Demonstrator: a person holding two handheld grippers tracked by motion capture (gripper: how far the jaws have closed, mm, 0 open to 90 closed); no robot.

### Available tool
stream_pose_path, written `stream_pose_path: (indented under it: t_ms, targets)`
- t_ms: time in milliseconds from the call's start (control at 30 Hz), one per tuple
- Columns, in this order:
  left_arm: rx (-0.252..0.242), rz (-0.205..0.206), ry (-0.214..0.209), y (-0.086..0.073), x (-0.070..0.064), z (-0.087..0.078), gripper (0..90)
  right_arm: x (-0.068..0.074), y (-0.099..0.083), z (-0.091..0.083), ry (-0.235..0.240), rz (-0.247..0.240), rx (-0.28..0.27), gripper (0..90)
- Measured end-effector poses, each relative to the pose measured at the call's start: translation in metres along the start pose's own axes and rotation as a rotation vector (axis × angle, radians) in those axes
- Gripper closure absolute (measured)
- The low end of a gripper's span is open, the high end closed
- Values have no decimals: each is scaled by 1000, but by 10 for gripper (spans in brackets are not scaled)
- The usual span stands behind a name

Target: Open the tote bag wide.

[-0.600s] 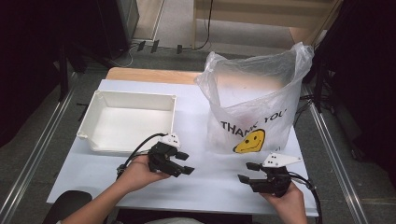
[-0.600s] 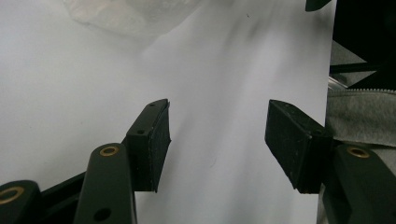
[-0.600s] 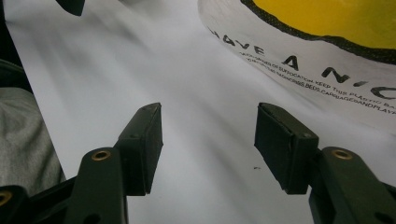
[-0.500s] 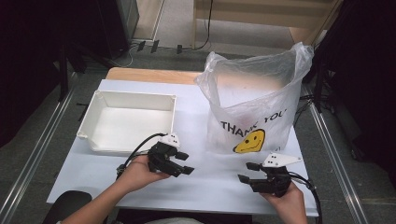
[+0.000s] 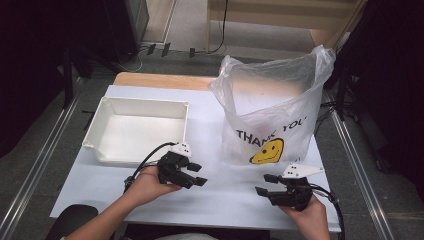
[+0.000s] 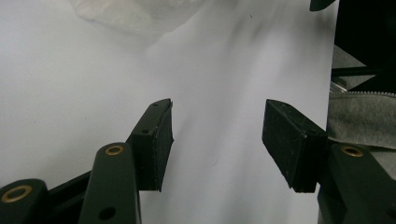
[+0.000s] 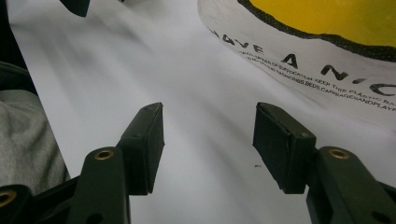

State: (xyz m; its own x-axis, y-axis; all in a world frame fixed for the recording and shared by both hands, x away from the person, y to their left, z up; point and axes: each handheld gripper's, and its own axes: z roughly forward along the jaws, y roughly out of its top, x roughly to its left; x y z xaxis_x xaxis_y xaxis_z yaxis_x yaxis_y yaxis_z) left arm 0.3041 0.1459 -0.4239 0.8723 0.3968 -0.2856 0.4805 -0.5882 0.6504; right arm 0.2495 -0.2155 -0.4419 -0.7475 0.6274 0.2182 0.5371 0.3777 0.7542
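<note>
**Clerk:** Plastic bag (image 5: 272,115), item one: clear, printed with "THANK YOU" and a yellow smiley face, standing upright with its mouth open on the right half of the white table (image 5: 220,192). In the right gripper view the print and the yellow face run along the top, above and to the right of the jaws.

**Checker:** Item two?

**Clerk:** White tray (image 5: 137,131), rectangular, on the table's left half, just beside the bag with a strip of bare table between them. Its inside looks bare.

**Checker:** Grippers?

**Clerk:** Left gripper (image 5: 197,174), held in the person's left hand (image 5: 147,182) near the front of the table, just in front of the tray's near right corner. Jaws parted, nothing between them; the left gripper view shows bare table in the gap and the bag's lower edge at the top.

**Checker:** And the other?

**Clerk:** Right gripper (image 5: 264,184), held in the right hand (image 5: 307,212) at the front right of the table, in front of the bag and apart from it. Jaws likewise parted and holding nothing, pointing leftward towards the left gripper. A grey three-cornered plate sits on top of it.

**Checker:** Contact with anything?

**Clerk:** Neither gripper touches the bag or tray.
</note>
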Motion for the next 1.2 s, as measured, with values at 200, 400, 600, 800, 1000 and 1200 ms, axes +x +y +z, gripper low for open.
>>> stream_pose_path:
  t_ms: [200, 400, 600, 800, 1000, 1200]
  targets:
    - [-2, 4, 2, -1, -1, 0, 455, -1, 0, 0, 4, 1, 8, 450]
    - [3, 2, 4, 0, -1, 1, 465, 0, 0, -1, -1, -3, 8, 452]
    - [8, -17, -2, 1, -1, 2, 476, 1, -1, -2, 3, -3, 14, 453]
    - [19, -31, 0, 2, -2, 4, 499, 1, -2, -3, 3, -1, 11, 459]
    - [-21, -48, -7, 8, -4, -1, 534, -3, -2, -13, -3, 16, -13, 473]
    - [-43, -38, -5, 24, -6, -16, 567, -4, 2, -41, -31, 6, -8, 484]
